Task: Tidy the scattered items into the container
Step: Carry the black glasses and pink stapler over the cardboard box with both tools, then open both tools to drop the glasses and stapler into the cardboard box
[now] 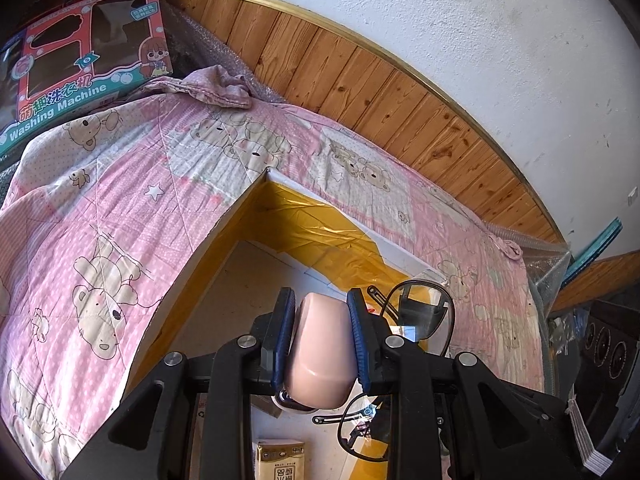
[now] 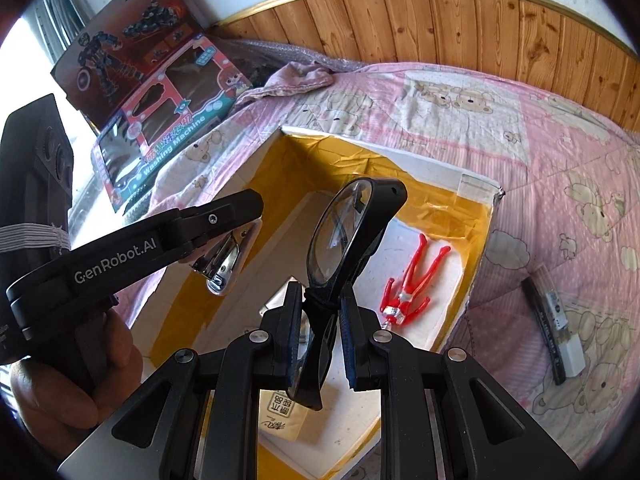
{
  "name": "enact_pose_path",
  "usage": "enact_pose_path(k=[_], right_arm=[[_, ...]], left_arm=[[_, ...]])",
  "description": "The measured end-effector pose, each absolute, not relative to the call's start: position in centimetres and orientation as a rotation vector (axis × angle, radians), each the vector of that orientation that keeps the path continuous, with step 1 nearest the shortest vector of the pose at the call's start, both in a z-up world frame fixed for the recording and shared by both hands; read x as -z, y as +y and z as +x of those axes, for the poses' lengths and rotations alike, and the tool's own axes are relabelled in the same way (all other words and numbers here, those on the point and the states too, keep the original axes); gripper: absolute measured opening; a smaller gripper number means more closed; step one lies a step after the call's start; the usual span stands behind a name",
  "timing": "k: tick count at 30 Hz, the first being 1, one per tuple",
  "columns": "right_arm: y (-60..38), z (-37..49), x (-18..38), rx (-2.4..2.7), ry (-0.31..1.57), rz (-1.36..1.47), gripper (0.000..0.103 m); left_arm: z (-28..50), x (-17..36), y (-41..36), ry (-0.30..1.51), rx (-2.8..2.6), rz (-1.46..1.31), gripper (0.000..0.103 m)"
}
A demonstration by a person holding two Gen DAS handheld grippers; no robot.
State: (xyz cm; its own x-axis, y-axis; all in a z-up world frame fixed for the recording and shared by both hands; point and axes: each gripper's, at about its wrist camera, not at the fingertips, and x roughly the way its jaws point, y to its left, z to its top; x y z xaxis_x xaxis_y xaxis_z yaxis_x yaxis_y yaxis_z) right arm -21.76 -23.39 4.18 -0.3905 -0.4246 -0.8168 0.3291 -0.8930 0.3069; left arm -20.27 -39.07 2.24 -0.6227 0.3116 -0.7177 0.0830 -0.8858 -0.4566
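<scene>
My left gripper (image 1: pixel 320 344) is clamped on a pale pink rounded case (image 1: pixel 320 356), held over the open box (image 1: pixel 224 224) lined with yellow tape; my right gripper (image 2: pixel 320 336) pinches black-framed glasses (image 2: pixel 348 232) by the frame, jaws nearly closed, also above the box; inside lie a red figure (image 2: pixel 412 276) and a gold packet (image 1: pixel 280 460); a black stick-shaped item (image 2: pixel 552 320) rests on the pink quilt (image 2: pixel 540 152), outside the box.
</scene>
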Motion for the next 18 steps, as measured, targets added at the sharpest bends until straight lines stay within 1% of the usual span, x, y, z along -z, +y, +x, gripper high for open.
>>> enact_pose_path(k=[5,18], right_arm=[[-23.5,-23.3,-3.3,2.258,-0.143,1.441,0.019],[-24.9,-27.2,-1.2,2.212,-0.049,1.581,0.02]], left_arm=[[-21.5,-1.2,-38.7,-0.667,-2.628,-1.337,0.028],[-24.7,1.0,-38.4,-0.586,-2.663,-1.458,0.028]])
